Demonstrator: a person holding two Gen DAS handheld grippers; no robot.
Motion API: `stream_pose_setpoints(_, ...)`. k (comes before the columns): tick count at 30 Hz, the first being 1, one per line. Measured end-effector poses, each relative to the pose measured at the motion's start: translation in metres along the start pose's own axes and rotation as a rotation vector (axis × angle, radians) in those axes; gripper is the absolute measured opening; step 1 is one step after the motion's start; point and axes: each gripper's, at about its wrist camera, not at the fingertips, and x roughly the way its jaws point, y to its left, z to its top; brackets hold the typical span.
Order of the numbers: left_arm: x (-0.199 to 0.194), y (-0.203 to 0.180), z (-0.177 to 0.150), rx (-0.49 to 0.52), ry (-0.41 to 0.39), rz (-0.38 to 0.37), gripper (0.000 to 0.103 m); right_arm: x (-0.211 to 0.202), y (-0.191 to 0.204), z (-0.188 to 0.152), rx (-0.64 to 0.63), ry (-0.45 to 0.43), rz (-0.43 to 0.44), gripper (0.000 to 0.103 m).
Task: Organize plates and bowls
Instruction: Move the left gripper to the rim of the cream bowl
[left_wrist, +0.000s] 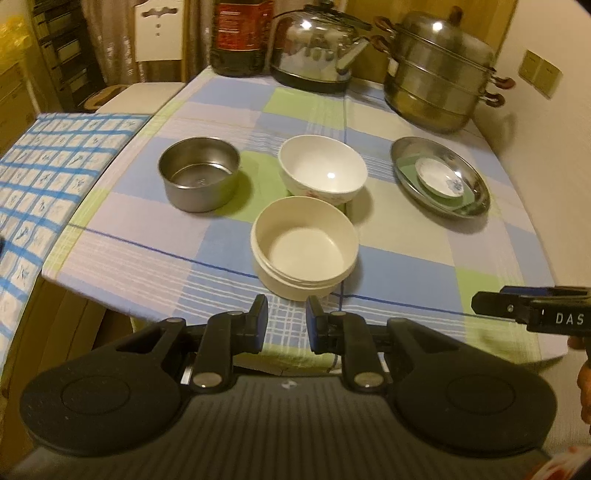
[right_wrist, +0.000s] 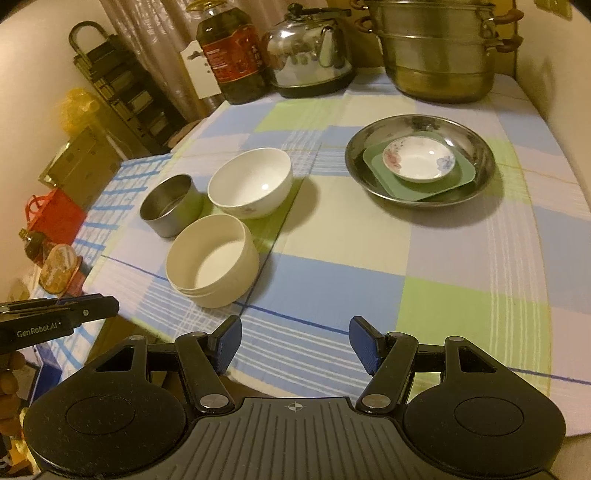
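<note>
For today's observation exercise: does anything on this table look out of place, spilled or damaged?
Nothing is spilled or broken. One oddity: the green square plate sits crooked in the round steel dish, under a small floral saucer.

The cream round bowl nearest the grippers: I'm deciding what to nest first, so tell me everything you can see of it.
The cream round bowl looks like matte plastic, with straight, low walls, a flat bottom and two ridged bands under its rim. It stands upright and empty on the checked tablecloth, near the table's front edge. The white ceramic bowl sits just behind it; whether they touch is unclear. The steel cup stands close by. Neither gripper touches it.
</note>
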Motion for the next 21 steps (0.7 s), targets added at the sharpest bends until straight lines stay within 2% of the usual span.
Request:
stream_pose_setpoints(8,0.01,0.015,0.004,-0.026,0.009,0.007,0.019,0.021,0.004,0.007,0.022,0.0,0.058,0.065)
stream_pose_setpoints(17,0.047,0.031,0.033,0.012,0.033,-0.102,0.019,0.047,0.019,0.019,0.089,-0.035,0.053,0.064)
stream_pose_setpoints(21,0.069,0.036,0.046,0.031,0.069,-0.114,0.019,0.061,0.027,0.025,0.116,-0.044,0.041,0.062)
